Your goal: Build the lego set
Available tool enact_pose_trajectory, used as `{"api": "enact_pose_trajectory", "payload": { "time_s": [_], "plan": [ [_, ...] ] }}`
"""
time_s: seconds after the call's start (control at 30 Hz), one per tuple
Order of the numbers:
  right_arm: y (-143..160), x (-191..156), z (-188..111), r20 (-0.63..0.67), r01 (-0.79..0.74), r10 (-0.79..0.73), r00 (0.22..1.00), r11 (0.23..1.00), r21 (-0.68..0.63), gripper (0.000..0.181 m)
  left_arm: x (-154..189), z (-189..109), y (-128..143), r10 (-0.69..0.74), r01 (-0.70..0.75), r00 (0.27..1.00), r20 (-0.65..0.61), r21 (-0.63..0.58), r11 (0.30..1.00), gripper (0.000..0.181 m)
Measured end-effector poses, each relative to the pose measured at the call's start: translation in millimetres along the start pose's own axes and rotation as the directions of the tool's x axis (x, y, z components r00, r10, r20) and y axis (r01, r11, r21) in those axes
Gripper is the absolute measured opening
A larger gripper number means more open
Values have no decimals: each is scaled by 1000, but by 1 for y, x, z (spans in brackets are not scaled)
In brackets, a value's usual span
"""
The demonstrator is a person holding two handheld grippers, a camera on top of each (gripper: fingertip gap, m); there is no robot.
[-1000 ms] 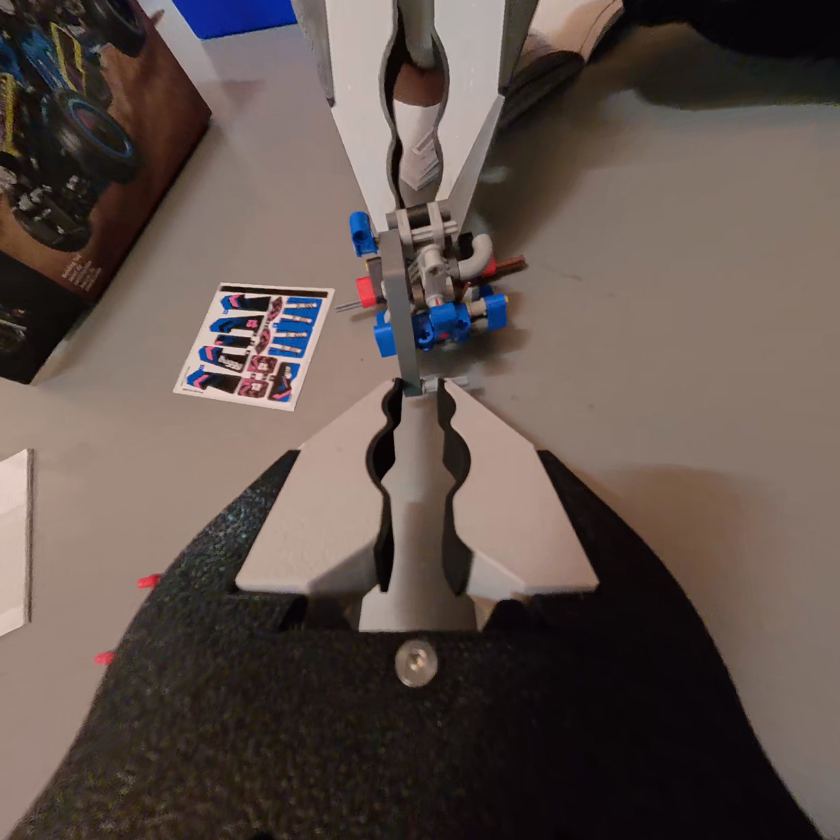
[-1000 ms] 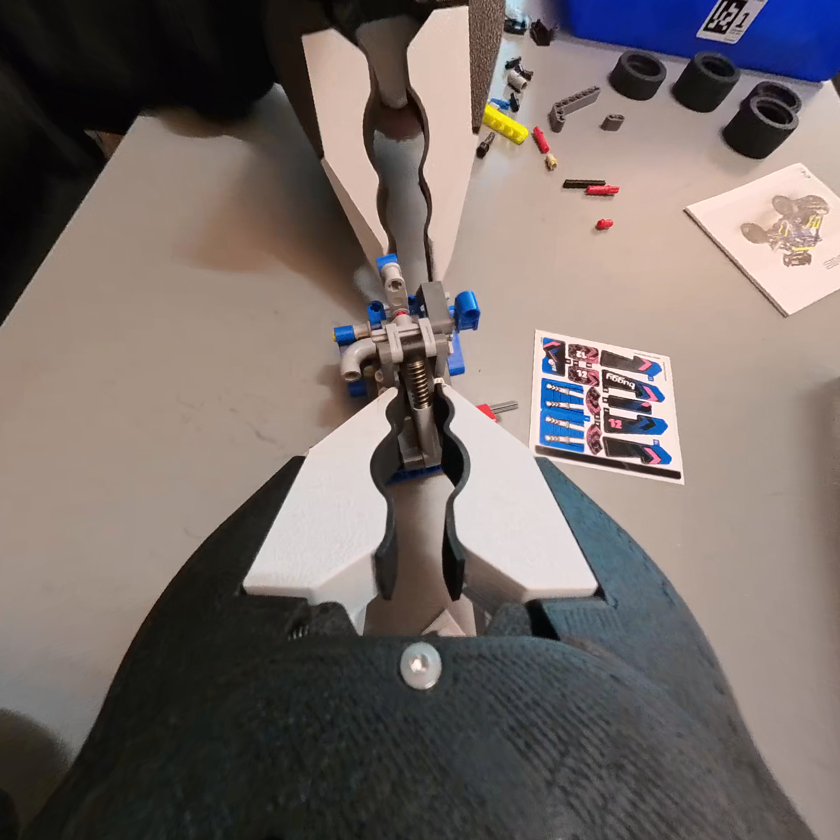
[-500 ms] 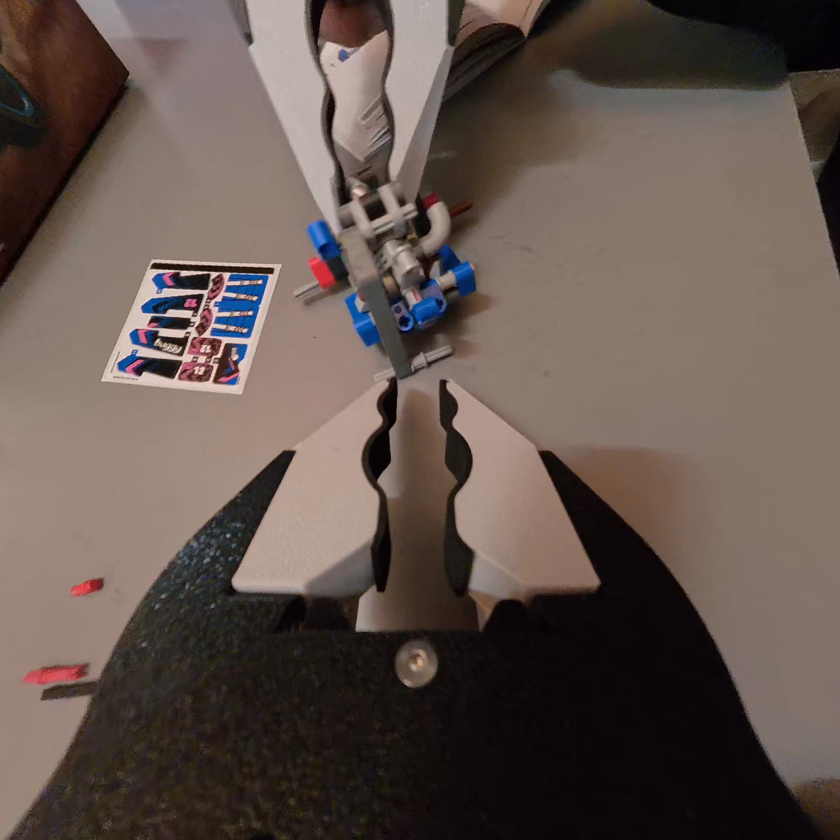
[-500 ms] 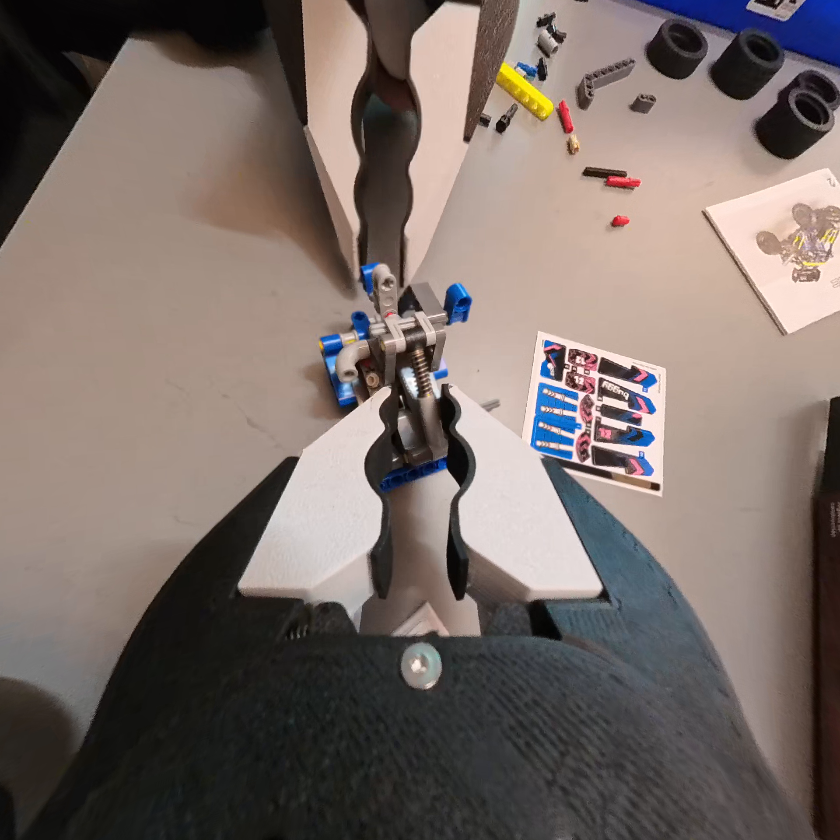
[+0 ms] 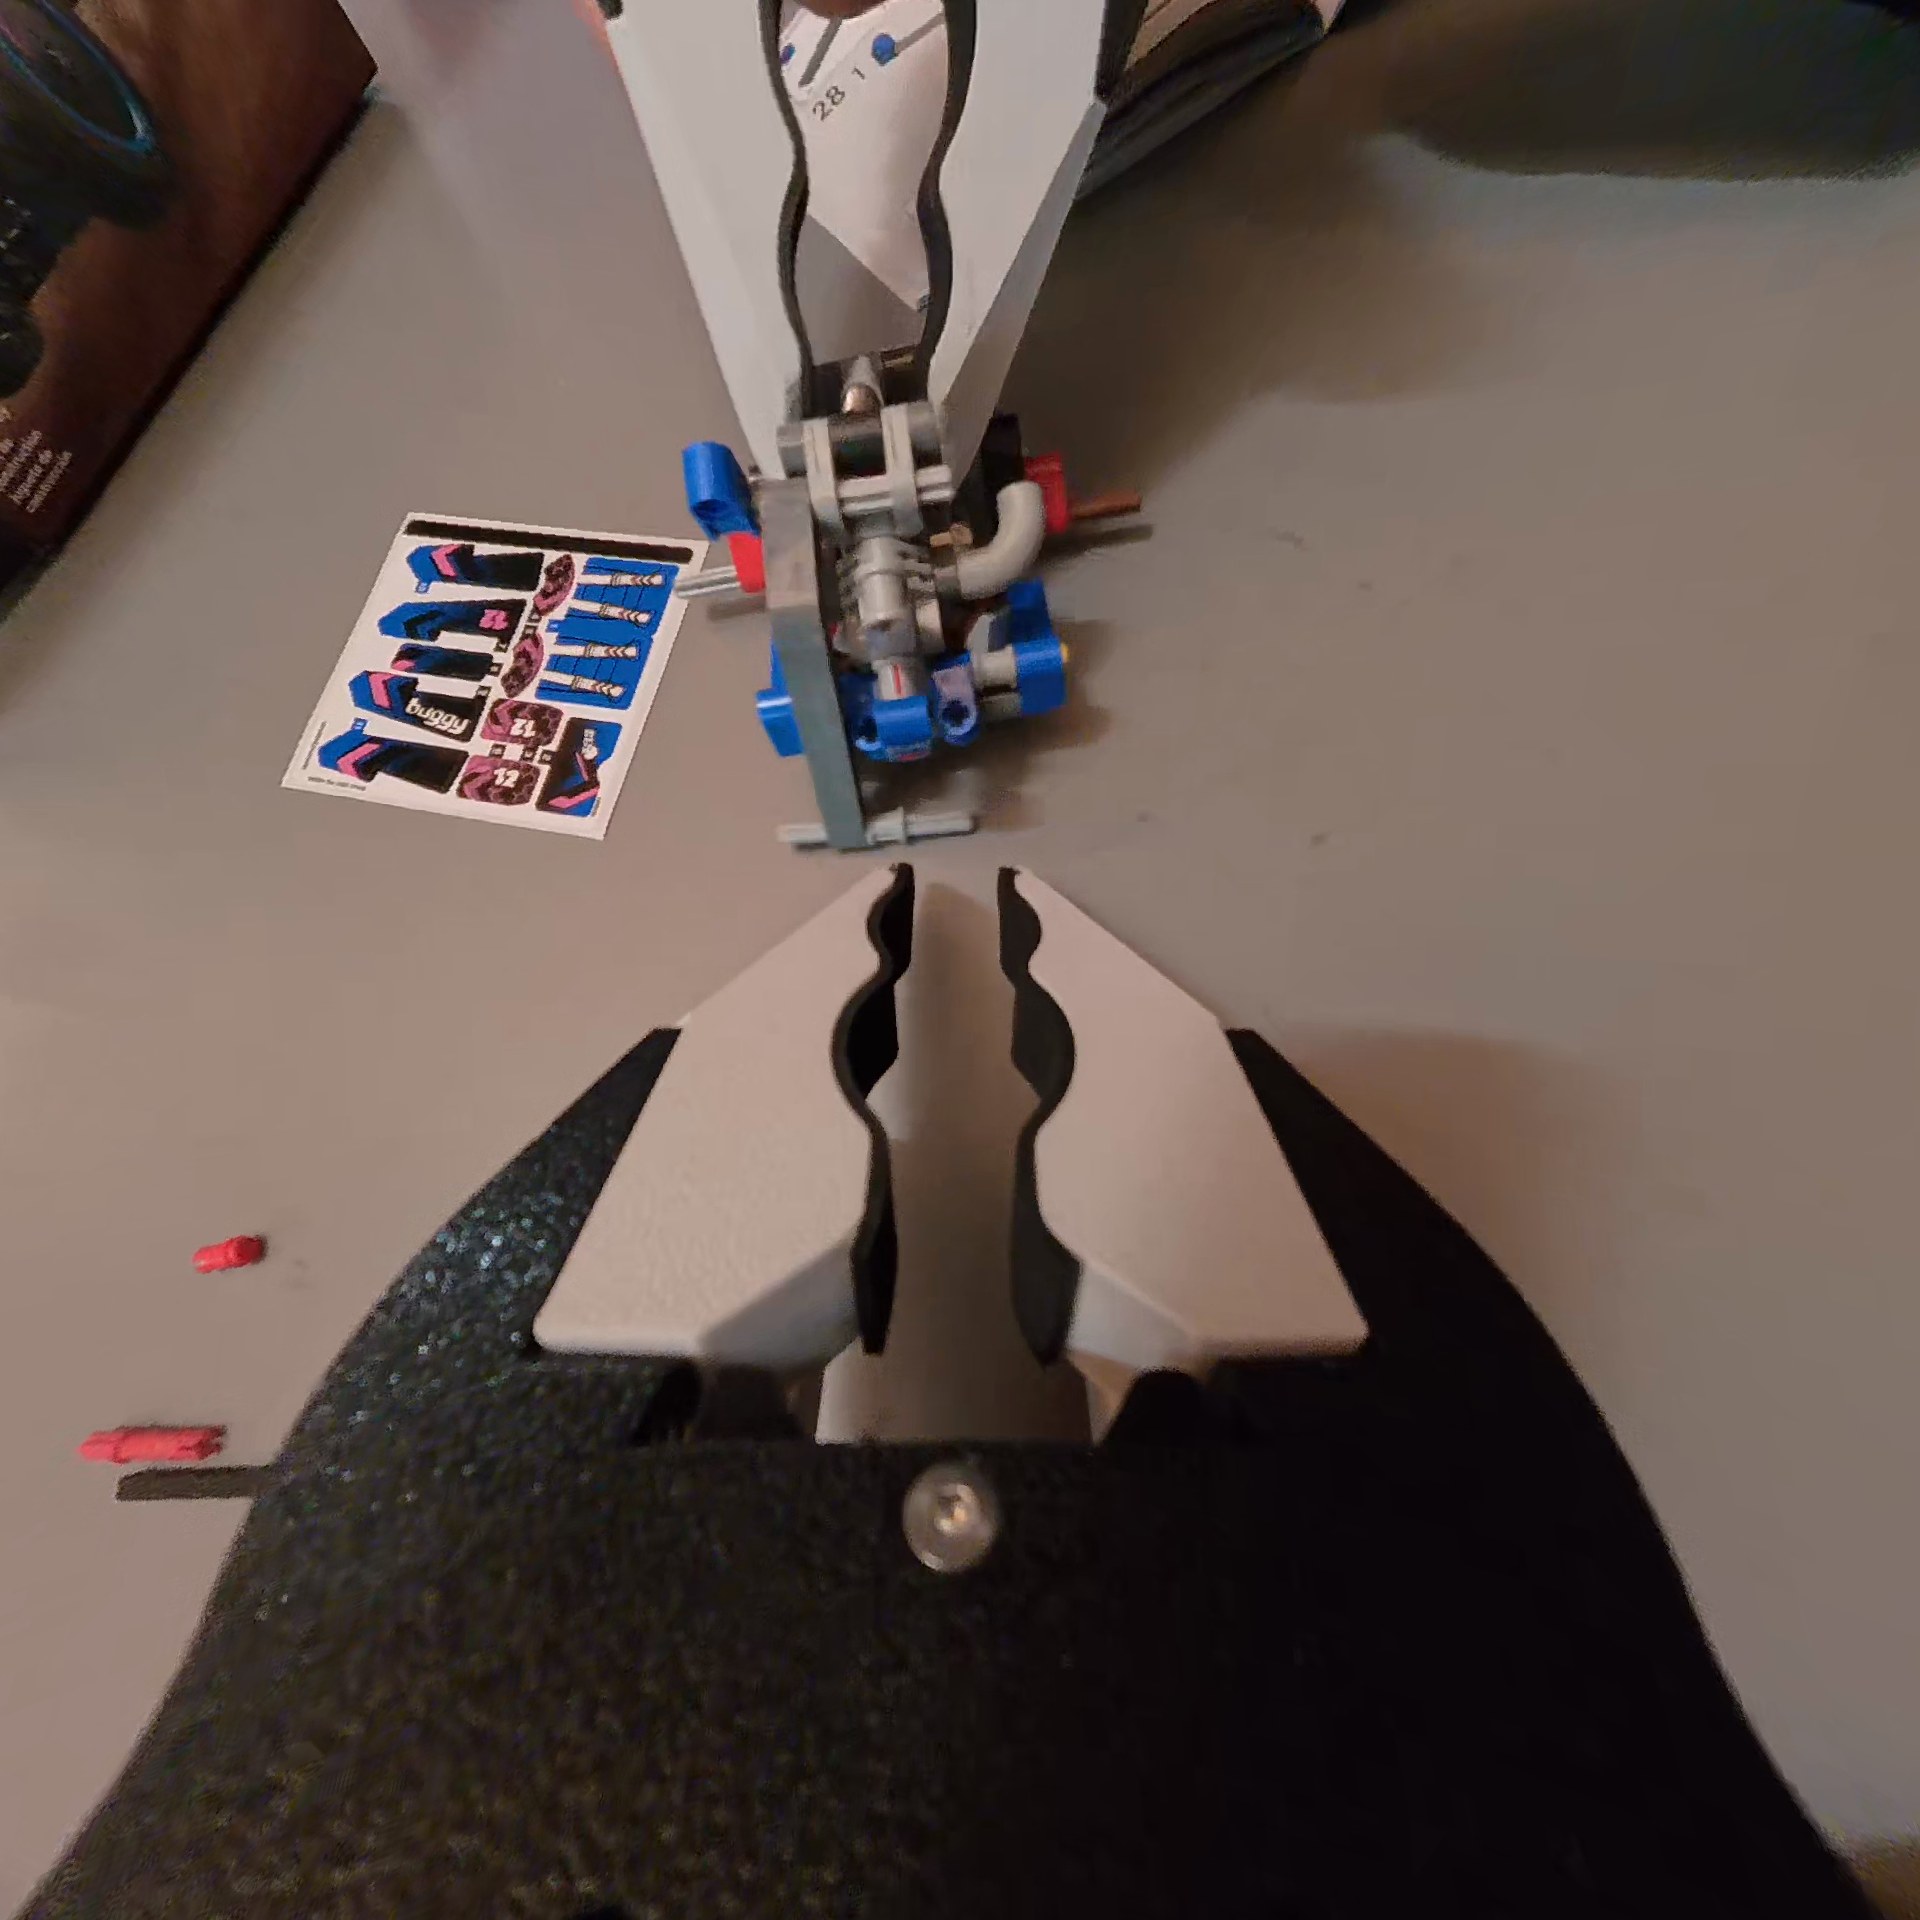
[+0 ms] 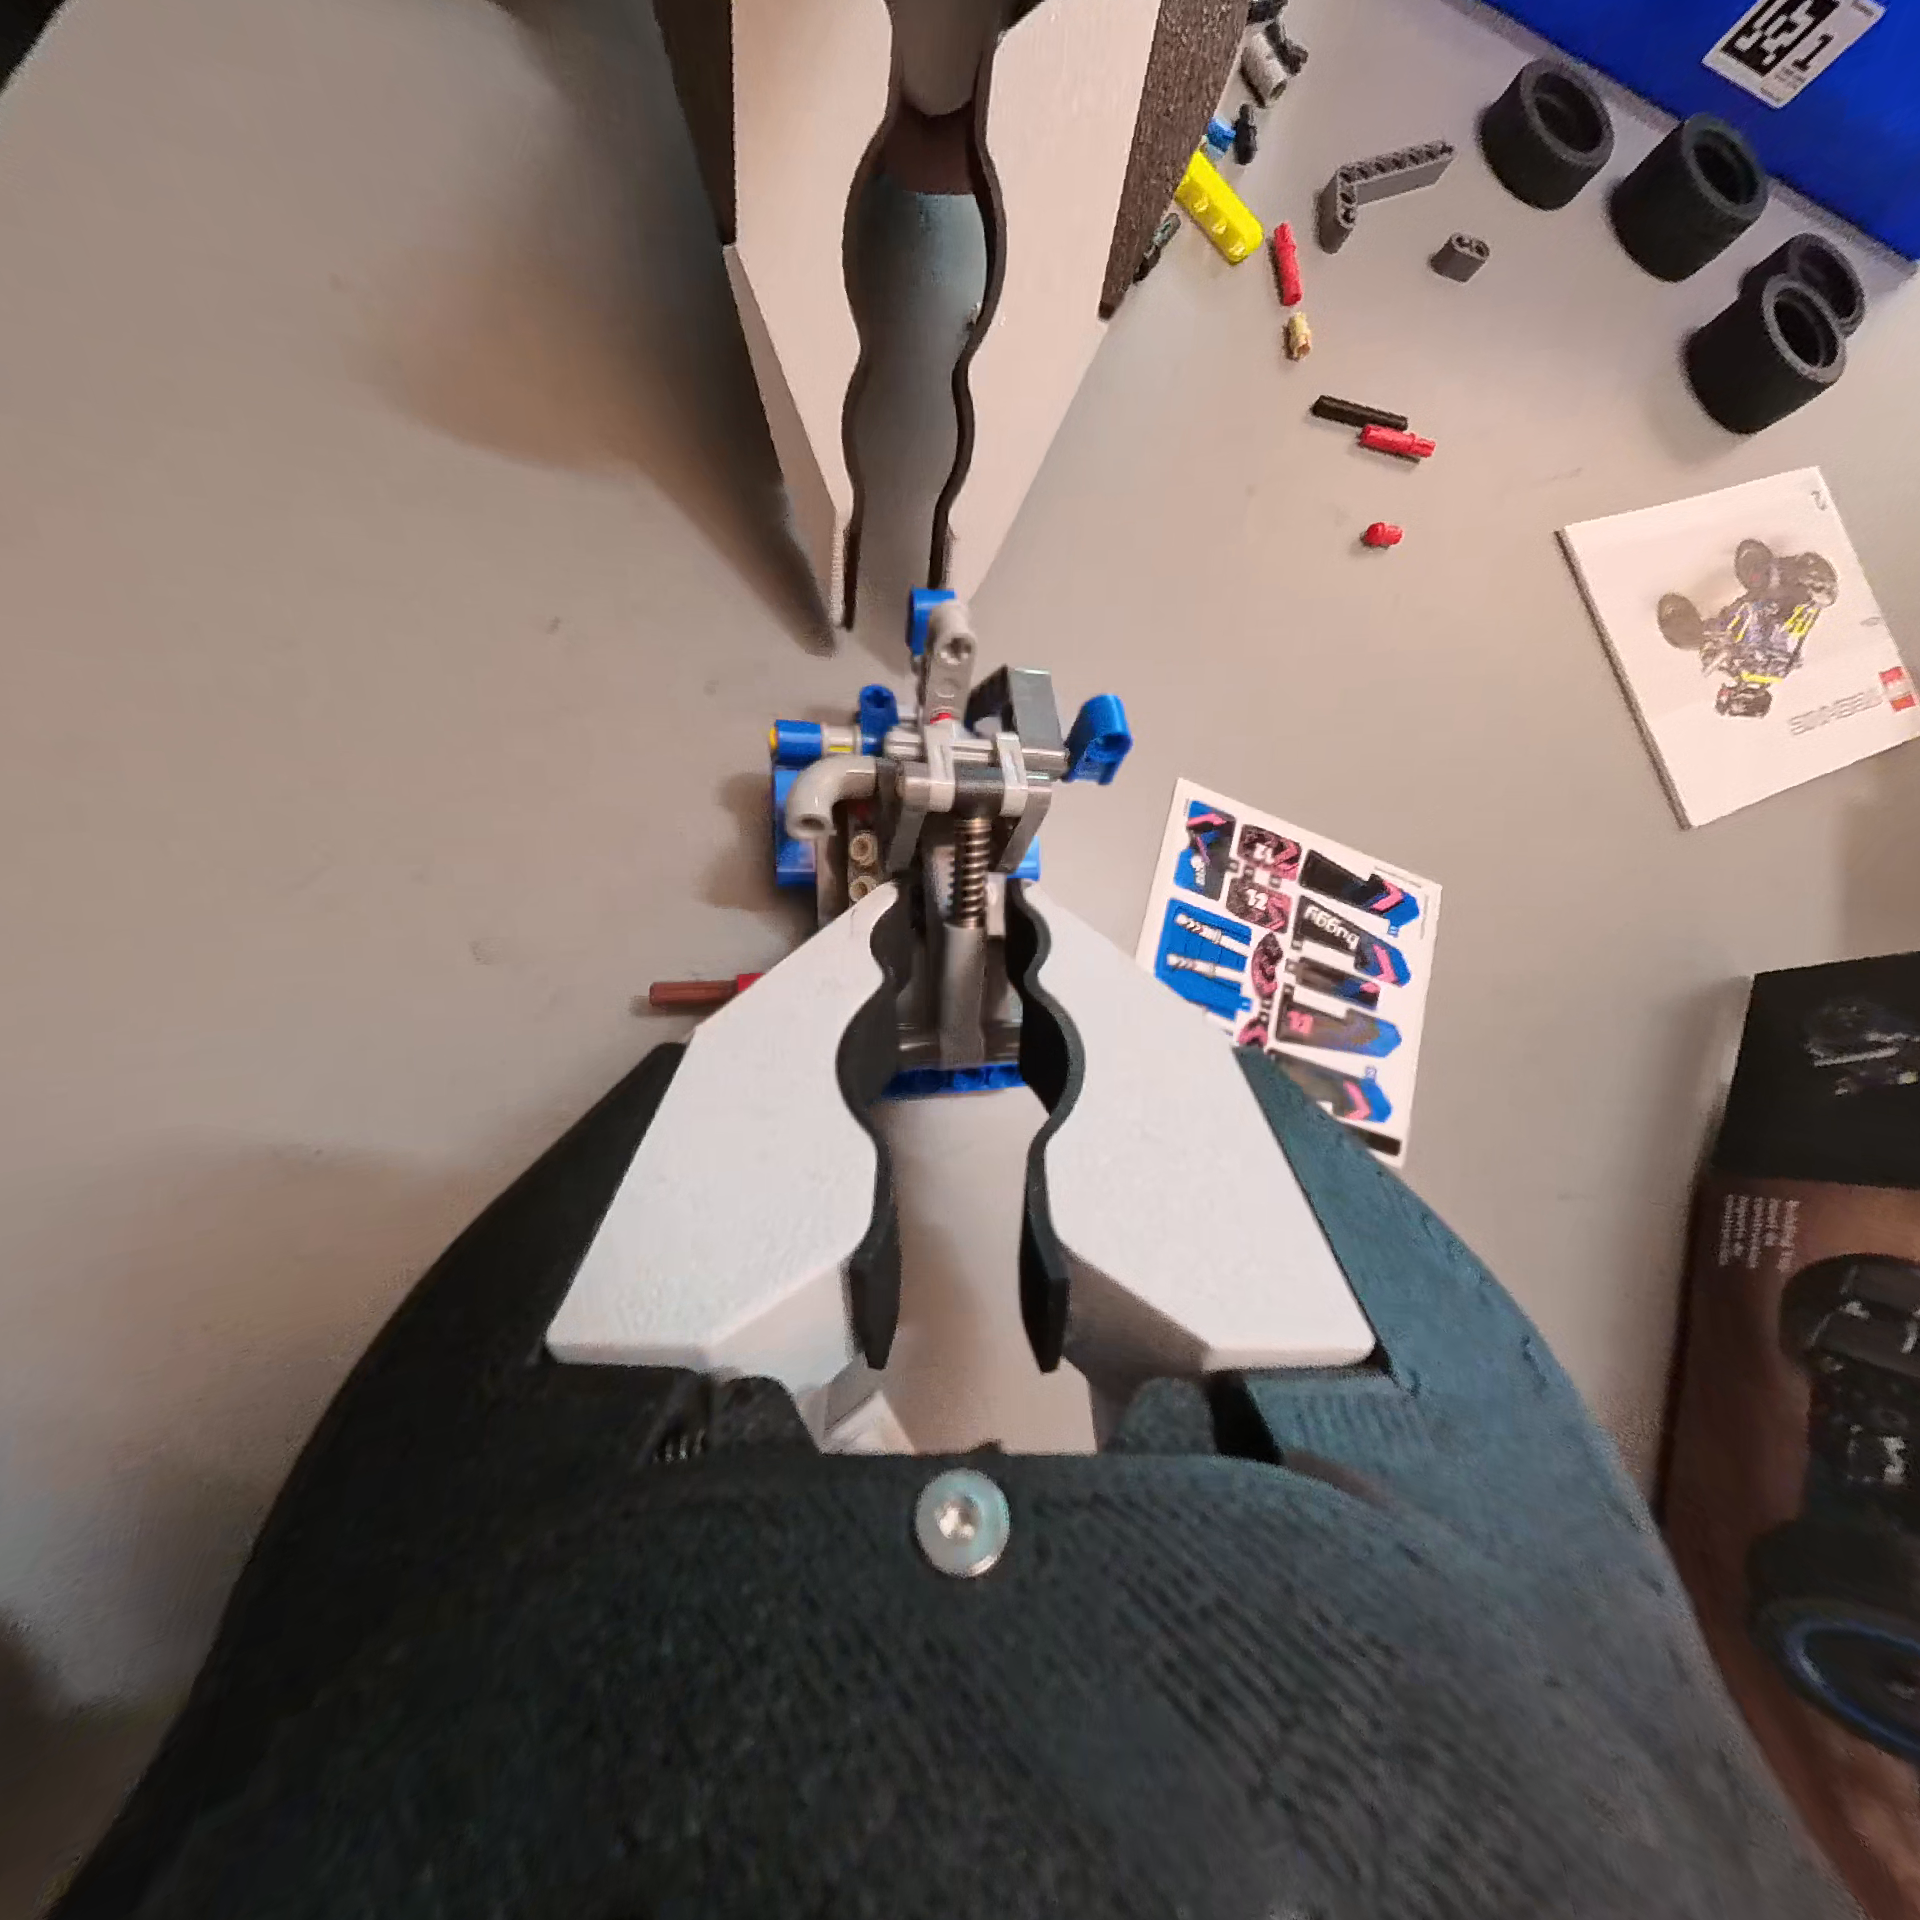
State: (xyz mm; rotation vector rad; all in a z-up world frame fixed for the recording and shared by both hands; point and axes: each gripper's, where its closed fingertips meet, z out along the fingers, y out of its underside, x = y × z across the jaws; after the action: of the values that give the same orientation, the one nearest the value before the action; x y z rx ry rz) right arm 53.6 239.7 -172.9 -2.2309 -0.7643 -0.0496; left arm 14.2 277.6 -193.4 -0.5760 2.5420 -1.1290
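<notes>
Gripping the part-built lego assembly [image 6: 940,831] with our right gripper [image 6: 954,914], we are clamping its grey frame and spring column between the two fingers, the blue base plate sitting deeper in the jaws. The assembly is resting on the grey table [image 6: 364,727], directly ahead of both tools, which are facing each other across it.

We are holding our left gripper [image 5: 948,883] just short of the assembly's near end, not touching it; its jaws are standing a narrow gap apart with nothing between them. A thin grey axle [image 5: 883,828] is lying crosswise just beyond the left fingertips.

To the left of the left gripper we are seeing the sticker sheet [image 5: 488,670], and nearer its body, two small red pins [image 5: 229,1253]. Beyond the right gripper and to its right, loose pieces, black tyres [image 6: 1688,197] and an instruction booklet [image 6: 1745,634] are lying well apart from the assembly.
</notes>
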Motion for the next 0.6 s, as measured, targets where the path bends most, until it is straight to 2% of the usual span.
{"api": "enact_pose_trajectory", "payload": {
  "time_s": [0.07,0.17,0.27,0.37,0.47,0.6],
  "plan": [
    [0,2,2,6,20,-20,1000,1000,-20,18,0,0,0,-18,18,1000,-5,10,1000,13],
    [3,11,-3,-55,25,-29,998,997,-75,42,-2,-2,2,-23,23,1000,0,6,1000,13],
    [2,9,-18,-118,25,-35,992,996,-90,43,-3,-3,3,-24,24,1000,5,5,1000,13],
    [8,3,-48,-240,-23,-4,971,994,-110,46,-2,-7,1,-24,24,1000,7,18,1000,13],
    [32,-19,-96,-385,-202,135,913,969,-140,42,3,-14,-7,-18,18,1000,-15,53,998,13],
    [94,-89,-162,-536,-507,351,768,844,-174,39,23,-23,-32,23,-15,997,-77,101,995,13]
  ]
}}
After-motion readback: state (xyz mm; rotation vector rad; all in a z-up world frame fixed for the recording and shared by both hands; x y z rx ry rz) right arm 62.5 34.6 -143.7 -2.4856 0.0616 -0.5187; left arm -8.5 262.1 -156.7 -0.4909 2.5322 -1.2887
